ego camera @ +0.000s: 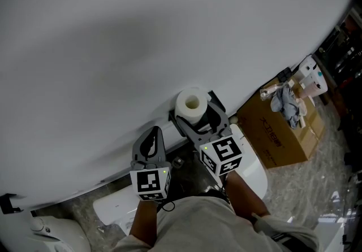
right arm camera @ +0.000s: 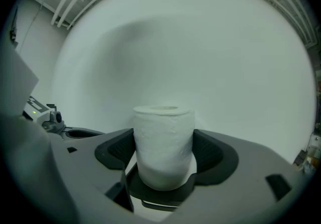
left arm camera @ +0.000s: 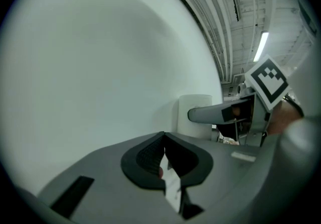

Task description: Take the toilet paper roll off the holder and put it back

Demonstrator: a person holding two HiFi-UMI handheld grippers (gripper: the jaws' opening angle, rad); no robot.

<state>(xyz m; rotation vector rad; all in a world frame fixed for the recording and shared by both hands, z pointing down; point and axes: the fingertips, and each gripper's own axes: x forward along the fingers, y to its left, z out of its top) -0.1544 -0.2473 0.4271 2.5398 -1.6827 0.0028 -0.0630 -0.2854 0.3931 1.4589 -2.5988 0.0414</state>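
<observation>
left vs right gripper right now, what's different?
Left gripper has its jaws together with nothing between them; right gripper has its jaws apart, clamped on the toilet paper roll. Left gripper hangs clear of the roll; right gripper is around it. Both point toward the white wall.

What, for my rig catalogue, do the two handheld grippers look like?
Both the left gripper and the right gripper are grey, with black pads inside the jaws. The left cube and right cube are white with black square markers. The person wears a pale top.
</observation>
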